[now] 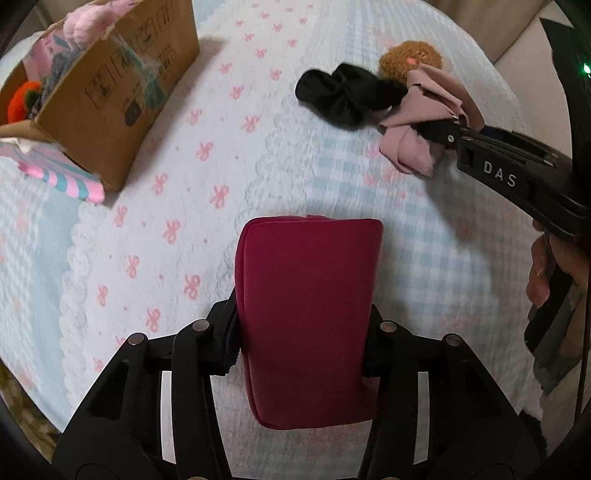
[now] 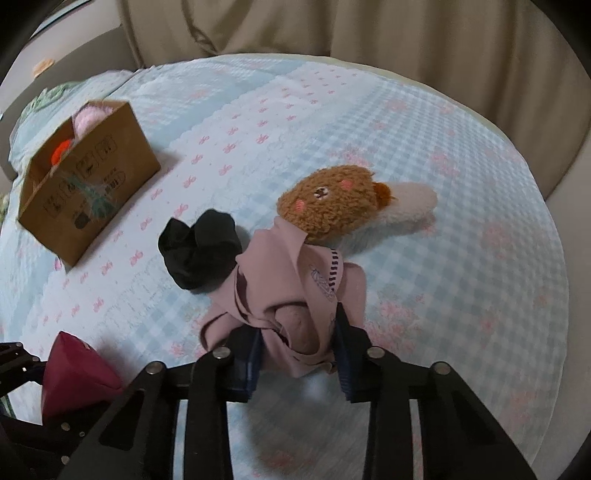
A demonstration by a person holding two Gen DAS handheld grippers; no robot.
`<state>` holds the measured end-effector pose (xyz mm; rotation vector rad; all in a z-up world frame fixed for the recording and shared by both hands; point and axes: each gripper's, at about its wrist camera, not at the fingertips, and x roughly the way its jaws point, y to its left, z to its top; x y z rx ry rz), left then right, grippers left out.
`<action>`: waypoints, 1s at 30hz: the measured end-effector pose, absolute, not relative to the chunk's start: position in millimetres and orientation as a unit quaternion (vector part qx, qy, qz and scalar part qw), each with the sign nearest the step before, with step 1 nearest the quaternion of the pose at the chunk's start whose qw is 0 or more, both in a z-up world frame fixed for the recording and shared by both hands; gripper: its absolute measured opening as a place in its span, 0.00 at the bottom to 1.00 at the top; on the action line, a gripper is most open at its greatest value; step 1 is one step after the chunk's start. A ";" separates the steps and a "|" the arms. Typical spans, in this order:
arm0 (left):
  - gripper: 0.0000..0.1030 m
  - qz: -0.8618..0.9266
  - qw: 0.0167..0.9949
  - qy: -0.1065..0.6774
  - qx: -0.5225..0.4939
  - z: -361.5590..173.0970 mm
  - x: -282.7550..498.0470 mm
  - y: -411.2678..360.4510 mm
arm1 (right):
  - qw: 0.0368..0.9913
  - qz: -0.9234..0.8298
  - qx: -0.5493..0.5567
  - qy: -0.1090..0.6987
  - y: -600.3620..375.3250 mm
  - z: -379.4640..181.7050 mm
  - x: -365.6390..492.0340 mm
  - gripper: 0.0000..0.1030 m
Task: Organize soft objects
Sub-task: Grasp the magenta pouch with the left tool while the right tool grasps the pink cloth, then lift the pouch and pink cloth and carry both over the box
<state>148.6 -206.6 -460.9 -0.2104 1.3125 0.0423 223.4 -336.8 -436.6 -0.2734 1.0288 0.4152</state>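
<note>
My left gripper (image 1: pixel 301 332) is shut on a dark red soft pouch (image 1: pixel 308 314) and holds it above the bed; the pouch also shows in the right wrist view (image 2: pixel 77 373). My right gripper (image 2: pixel 299 354) is shut on a crumpled mauve cloth (image 2: pixel 291 295), seen from the side in the left wrist view (image 1: pixel 424 122). A black cloth (image 2: pixel 199 251) lies touching the mauve cloth on its left. A brown bear plush (image 2: pixel 332 203) with a white part lies just behind. An open cardboard box (image 1: pixel 122 92) holds pink, grey and orange soft items at the far left.
The bed cover (image 1: pixel 221 166) is pale blue and white with pink bows. A pink striped item (image 1: pixel 70 177) lies under the box's near flap. A beige curtain (image 2: pixel 332 26) hangs beyond the bed's far edge.
</note>
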 end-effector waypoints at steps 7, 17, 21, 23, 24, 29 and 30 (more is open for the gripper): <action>0.41 0.012 0.804 0.587 -0.094 -431.4 149.3 -192.9 | 0.855 0.176 -0.099 0.477 -341.1 -406.1 212.8 0.24; 0.41 0.002 0.840 0.535 -0.096 -343.6 129.4 -186.3 | 0.880 0.156 -0.085 0.440 -332.4 -318.5 167.4 0.24; 0.41 -0.002 0.854 0.511 -0.096 -293.2 116.8 -175.8 | 0.887 0.152 -0.079 0.428 -323.1 -273.8 146.4 0.24; 0.41 -0.002 0.860 0.501 -0.100 -270.4 113.5 -166.4 | 0.891 0.149 -0.076 0.421 -316.1 -252.5 137.1 0.24; 0.41 -0.004 0.862 0.496 -0.104 -262.9 113.9 -161.3 | 0.893 0.149 -0.075 0.418 -311.6 -242.2 133.0 0.24; 0.41 0.003 0.875 0.472 -0.103 -218.9 113.3 -127.8 | 0.903 0.147 -0.067 0.399 -282.7 -196.0 114.9 0.24; 0.41 0.006 0.877 0.469 -0.104 -211.6 113.6 -120.3 | 0.904 0.148 -0.063 0.396 -276.4 -188.8 113.0 0.24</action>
